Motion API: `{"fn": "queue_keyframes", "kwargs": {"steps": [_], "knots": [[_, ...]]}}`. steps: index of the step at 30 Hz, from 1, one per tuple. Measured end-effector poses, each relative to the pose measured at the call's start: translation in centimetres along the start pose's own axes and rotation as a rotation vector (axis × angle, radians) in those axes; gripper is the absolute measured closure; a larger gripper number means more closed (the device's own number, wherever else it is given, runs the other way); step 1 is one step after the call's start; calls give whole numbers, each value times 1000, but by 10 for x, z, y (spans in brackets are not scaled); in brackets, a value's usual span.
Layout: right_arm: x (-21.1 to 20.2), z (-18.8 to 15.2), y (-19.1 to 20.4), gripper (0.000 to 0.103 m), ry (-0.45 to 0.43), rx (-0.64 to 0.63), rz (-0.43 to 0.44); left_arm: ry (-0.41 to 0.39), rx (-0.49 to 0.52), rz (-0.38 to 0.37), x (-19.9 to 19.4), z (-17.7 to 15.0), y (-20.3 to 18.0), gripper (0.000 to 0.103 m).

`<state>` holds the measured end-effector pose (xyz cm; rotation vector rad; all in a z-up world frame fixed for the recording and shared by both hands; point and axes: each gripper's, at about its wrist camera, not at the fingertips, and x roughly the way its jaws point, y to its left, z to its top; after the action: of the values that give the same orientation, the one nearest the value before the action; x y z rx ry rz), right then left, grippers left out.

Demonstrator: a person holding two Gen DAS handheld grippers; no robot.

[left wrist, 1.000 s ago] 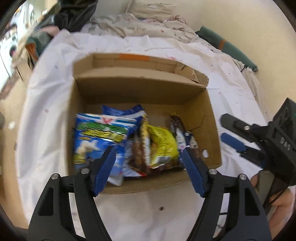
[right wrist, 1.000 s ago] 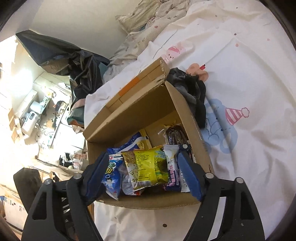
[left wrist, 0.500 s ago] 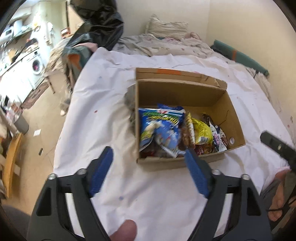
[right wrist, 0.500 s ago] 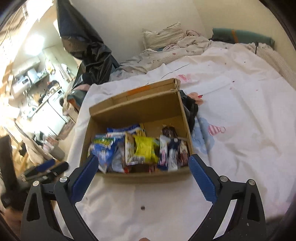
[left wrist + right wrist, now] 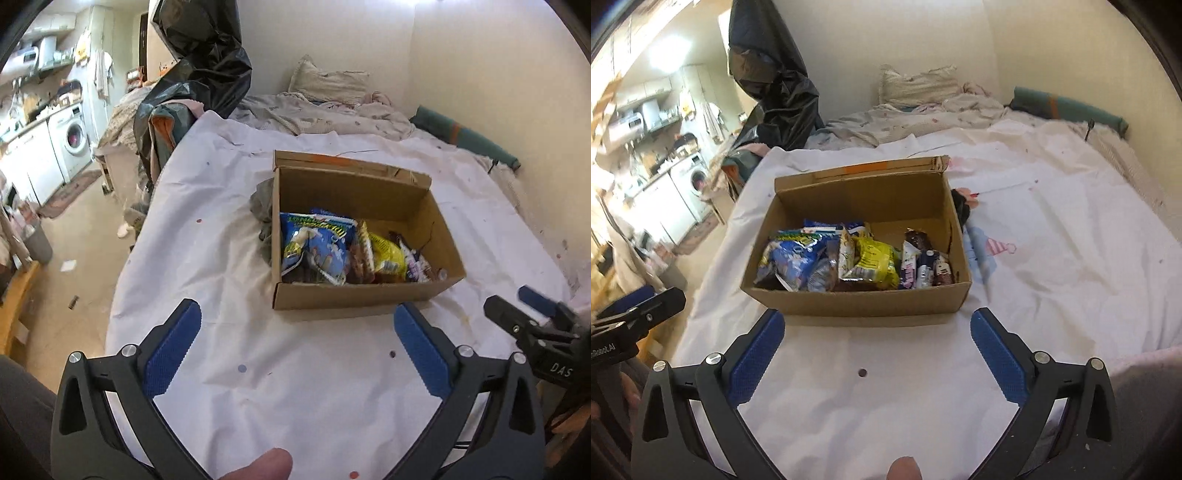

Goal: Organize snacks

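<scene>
Left wrist view: the left tool (image 5: 297,325) is hanging over the white bed sheet (image 5: 229,280) with its blue pads (image 5: 171,352) spread as wide as they go, having just been opening, and nothing is lying between them or touching them. A fingertip (image 5: 258,465) of the person is showing at the bottom edge. Just beyond the tips, a cardboard box (image 5: 354,299) is sitting on the sheet with its flap standing up at the far side. Snack packets are standing packed along its near wall: a blue and green bag (image 5: 314,245) at the left, a yellow bag (image 5: 386,254) in the middle, and dark bars (image 5: 419,264) at the right. A grey cloth (image 5: 263,205) is lying against the box's left wall. The right tool (image 5: 532,314) is showing at the right edge, clear of the box.

Right wrist view: the right tool (image 5: 877,325) is likewise gaping fully, its jaws having just been opening, empty and touching nothing, with the sheet beneath. The box (image 5: 857,301) is sitting just past its tips, the blue bag (image 5: 794,260), yellow bag (image 5: 873,262) and bars (image 5: 925,267) inside. The left tool's black frame (image 5: 639,310) is showing at the left edge. A pillow (image 5: 919,86) and rumpled bedding are lying at the far end of the bed, and a washing machine (image 5: 692,177) is standing in the room to the left.
</scene>
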<state>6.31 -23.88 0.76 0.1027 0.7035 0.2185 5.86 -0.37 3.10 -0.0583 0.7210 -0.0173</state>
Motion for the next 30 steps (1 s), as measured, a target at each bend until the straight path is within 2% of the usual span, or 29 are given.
{"fn": "queue_keyframes", "kwargs": {"steps": [3, 5, 9, 13, 30], "knots": [[-2, -3, -1, 0, -11, 14, -42, -47, 42, 29, -4, -3, -7, 0], [-2, -3, -2, 0, -17, 25, -58, -59, 39, 23, -3, -5, -8, 0], [-2, -3, -3, 0, -23, 13, -75, -24, 27, -14, 3, -6, -9, 0], [-2, -4, -2, 0, -25, 4, -87, -8, -5, -18, 6, -6, -5, 0], [2, -4, -2, 0, -16, 11, -77, -12, -6, -35, 5, -7, -6, 0]]}}
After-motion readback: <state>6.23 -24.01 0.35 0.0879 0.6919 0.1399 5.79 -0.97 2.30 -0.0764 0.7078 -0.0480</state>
